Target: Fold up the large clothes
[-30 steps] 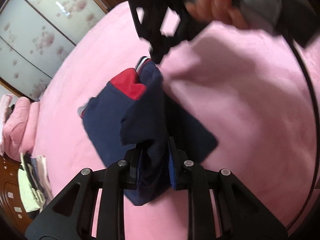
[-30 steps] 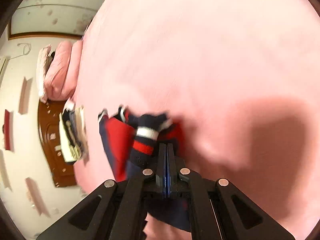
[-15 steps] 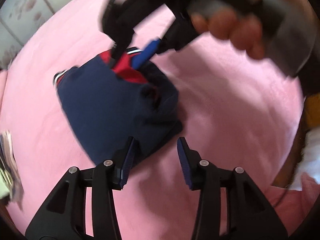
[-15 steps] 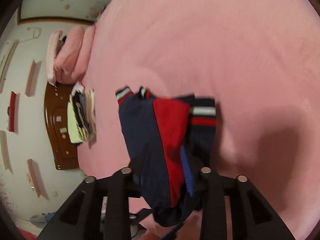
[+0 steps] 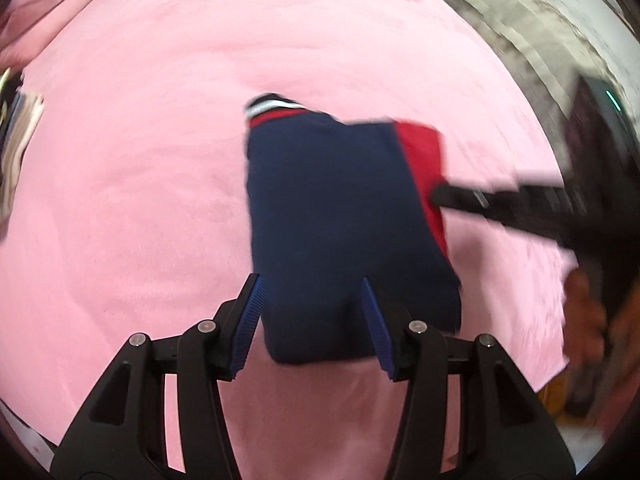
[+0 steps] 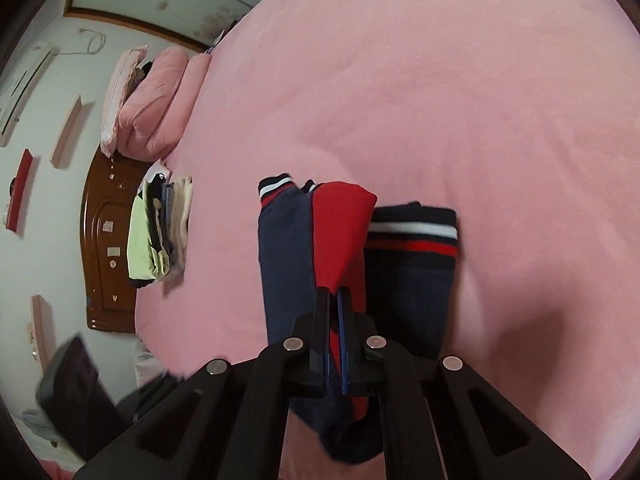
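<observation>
A folded navy and red garment (image 5: 340,216) with striped cuffs lies on the pink bed (image 5: 140,180). My left gripper (image 5: 312,312) is open, its blue pads on either side of the garment's near edge. In the right wrist view the same garment (image 6: 320,248) lies under my right gripper (image 6: 333,312), whose jaws are nearly closed over the red panel; whether they pinch the cloth is unclear. The right gripper also shows in the left wrist view (image 5: 436,196), reaching in from the right at the red edge.
A pile of folded clothes (image 6: 160,228) sits at the bed's left edge beside a brown wooden headboard (image 6: 104,240). Pink pillows (image 6: 152,100) lie at the head of the bed. Dark items (image 6: 76,392) lie on the floor at lower left.
My left gripper let go of the garment and opened; the garment now lies folded flat. My right gripper opened half a second ago and has closed again over the red panel.
</observation>
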### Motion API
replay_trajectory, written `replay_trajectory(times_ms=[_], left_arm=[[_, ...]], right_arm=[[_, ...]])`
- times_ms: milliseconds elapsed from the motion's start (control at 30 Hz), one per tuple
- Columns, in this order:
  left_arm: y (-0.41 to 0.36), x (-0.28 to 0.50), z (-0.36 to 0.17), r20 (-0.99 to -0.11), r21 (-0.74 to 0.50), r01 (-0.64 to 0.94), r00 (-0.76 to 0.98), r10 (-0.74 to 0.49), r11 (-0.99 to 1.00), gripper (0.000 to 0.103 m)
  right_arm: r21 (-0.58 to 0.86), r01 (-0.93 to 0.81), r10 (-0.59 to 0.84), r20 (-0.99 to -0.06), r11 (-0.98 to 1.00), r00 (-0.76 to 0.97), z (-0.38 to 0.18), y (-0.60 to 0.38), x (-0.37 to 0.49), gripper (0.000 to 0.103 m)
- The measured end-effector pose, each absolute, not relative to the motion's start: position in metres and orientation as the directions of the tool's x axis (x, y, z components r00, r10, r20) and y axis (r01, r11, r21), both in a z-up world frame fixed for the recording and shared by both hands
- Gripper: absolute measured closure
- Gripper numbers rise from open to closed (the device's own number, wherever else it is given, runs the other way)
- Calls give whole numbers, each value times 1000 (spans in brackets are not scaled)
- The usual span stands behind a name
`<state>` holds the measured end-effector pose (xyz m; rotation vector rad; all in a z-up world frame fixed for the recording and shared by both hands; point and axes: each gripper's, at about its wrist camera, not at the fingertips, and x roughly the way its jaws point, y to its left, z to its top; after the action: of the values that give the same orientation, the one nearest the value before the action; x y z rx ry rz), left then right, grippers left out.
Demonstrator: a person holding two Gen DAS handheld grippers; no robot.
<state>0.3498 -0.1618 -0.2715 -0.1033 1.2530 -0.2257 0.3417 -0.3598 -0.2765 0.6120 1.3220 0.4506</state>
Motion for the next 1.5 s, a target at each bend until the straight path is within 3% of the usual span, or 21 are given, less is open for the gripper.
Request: replay_trajectory(times_ms=[233, 500, 600, 633, 667, 700, 867, 900, 933, 1067, 1233, 1400, 1500], left_arm=[[-147, 340, -291, -940, -218, 76, 253, -230, 973, 56], [-150, 345, -314, -952, -209, 60, 214, -217, 976, 56], [-150, 345, -315, -951, -206, 59, 221, -215, 977, 56], [-149, 345, -316, -951, -208, 58, 221, -216, 976, 56], [-148, 344, -317, -951, -211, 57, 218, -218, 976, 56], [-147, 344, -319, -951, -216, 55, 215, -222, 975, 56], [-146, 341, -315, -953, -219, 43, 207, -223, 975, 56], [-146, 342, -312, -954, -217, 37, 205, -220, 975, 56], [-145, 342, -311, -954, -215, 31, 206, -217, 976, 56], [-140, 339, -312, -959, -186, 10, 217, -184, 982, 56], [-125, 334, -318, -968, -168, -55, 196, -154, 984, 56], [-99, 324, -316, -975, -134, -135, 198, -106, 982, 56], [-90, 324, -318, -978, -127, -151, 186, -98, 980, 56]], right_arm=[[536, 185, 501, -841, 824, 207, -287, -398, 307, 100], [500, 222, 481, -866, 837, 138, -314, -391, 313, 99], [463, 239, 442, -886, 854, 137, -310, -397, 314, 77], [446, 258, 422, -895, 857, 146, -309, -400, 314, 59], [444, 271, 417, -896, 854, 153, -309, -400, 317, 48], [462, 272, 434, -887, 844, 160, -310, -402, 317, 47], [559, 277, 538, -829, 782, 154, -323, -414, 325, 49], [573, 275, 552, -819, 772, 154, -324, -415, 326, 53], [580, 266, 559, -814, 770, 155, -322, -414, 327, 67], [552, 182, 512, -829, 814, 226, -297, -391, 325, 88], [547, 10, 518, -799, 837, 305, -249, -358, 319, 91], [758, -128, 759, -595, 639, 266, -219, -333, 318, 92], [732, -77, 718, -635, 677, 284, -226, -345, 318, 92]])
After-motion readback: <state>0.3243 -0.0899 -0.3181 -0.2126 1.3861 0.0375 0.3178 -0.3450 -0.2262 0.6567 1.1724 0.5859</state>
